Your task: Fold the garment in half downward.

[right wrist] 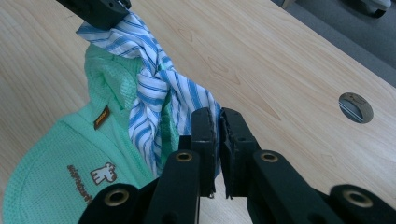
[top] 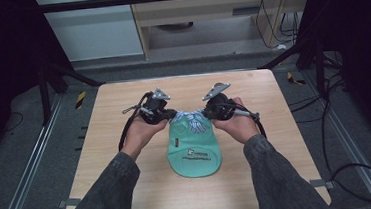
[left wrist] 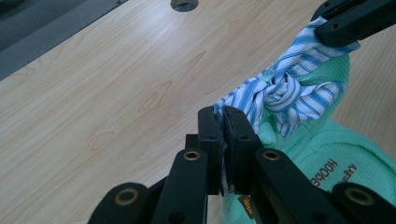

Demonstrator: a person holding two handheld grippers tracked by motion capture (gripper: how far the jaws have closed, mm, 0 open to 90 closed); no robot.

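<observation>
1. The wooden counter (top: 127, 149) carries everything; a round hole (right wrist: 356, 107) is cut into its surface, seen in the right gripper view beyond the claws.
2. A mint-green cap (top: 193, 151) lies at the middle of the counter between the person's two hands, brim toward the person, with a small printed logo (right wrist: 95, 179) on its front.
3. A blue-and-white striped cloth (left wrist: 289, 93) sits at the cap's far end, twisted into a knot and stretched between the two claws.
4. The left claw (left wrist: 224, 135) has its jaws pressed together on one end of the striped cloth, just beside the cap's far left edge.
5. The right claw (right wrist: 217, 140) is likewise clamped on the cloth's other end, at the cap's far right edge.
</observation>
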